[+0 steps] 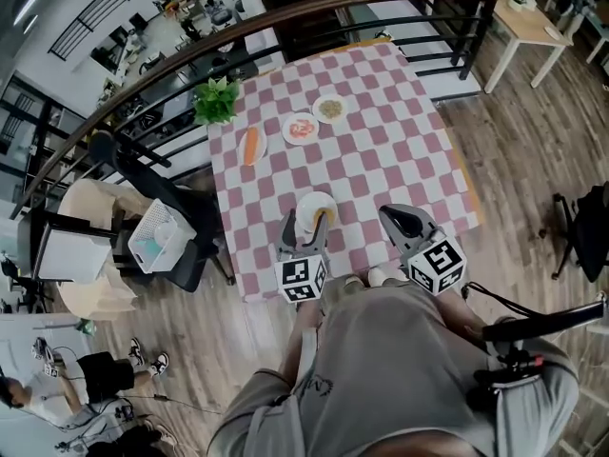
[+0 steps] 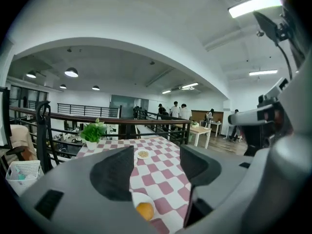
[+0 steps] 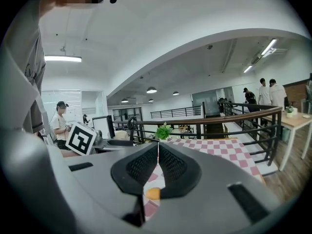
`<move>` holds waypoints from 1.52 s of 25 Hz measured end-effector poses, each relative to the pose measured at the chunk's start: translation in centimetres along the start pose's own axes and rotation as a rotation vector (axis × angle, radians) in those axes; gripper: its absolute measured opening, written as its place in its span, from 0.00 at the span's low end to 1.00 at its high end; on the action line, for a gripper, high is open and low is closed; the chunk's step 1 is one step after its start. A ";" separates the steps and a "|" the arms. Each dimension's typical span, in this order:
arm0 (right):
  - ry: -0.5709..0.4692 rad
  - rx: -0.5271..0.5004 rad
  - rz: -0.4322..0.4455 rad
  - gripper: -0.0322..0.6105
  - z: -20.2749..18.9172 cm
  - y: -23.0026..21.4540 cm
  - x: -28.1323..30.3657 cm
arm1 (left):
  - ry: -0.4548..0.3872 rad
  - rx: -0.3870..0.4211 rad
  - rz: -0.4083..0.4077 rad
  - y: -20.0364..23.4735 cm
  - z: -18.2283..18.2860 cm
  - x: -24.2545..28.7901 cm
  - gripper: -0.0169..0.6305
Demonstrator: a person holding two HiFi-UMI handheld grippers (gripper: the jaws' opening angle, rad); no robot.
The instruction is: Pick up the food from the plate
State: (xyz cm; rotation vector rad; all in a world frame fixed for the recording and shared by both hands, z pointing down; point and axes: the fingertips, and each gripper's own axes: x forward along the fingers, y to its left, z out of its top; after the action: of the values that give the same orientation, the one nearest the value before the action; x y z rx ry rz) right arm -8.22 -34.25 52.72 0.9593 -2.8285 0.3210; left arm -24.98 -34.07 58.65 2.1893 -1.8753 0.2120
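The left gripper stands with its jaws wide apart and nothing held. It hangs over the near edge of the pink-and-white checked worktop. Low between the jaws lies a small white plate carrying a round orange piece of food, which neither jaw touches. The right gripper has its jaws pressed together and empty, just beside the same plate. Farther along the worktop sit three more white plates of food and a green potted plant.
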 end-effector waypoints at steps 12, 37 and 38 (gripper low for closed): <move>0.016 0.006 -0.052 0.08 -0.5 -1.1 -1.5 | 0.440 -0.042 -0.043 2.7 -14.8 5.1 0.49; 0.021 0.017 -0.190 0.08 -0.7 -4.2 -5.3 | 0.943 -0.056 -0.079 4.4 -31.6 13.1 0.53; 0.021 0.019 -0.197 0.08 -0.7 -4.4 -5.3 | 0.960 -0.061 -0.087 4.4 -31.9 13.3 0.53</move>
State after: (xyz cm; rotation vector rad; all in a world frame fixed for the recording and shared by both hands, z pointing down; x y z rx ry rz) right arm -1.27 -34.35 53.06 1.2181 -2.6876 0.3327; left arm -25.50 -38.31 93.26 1.6326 -1.2036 0.9643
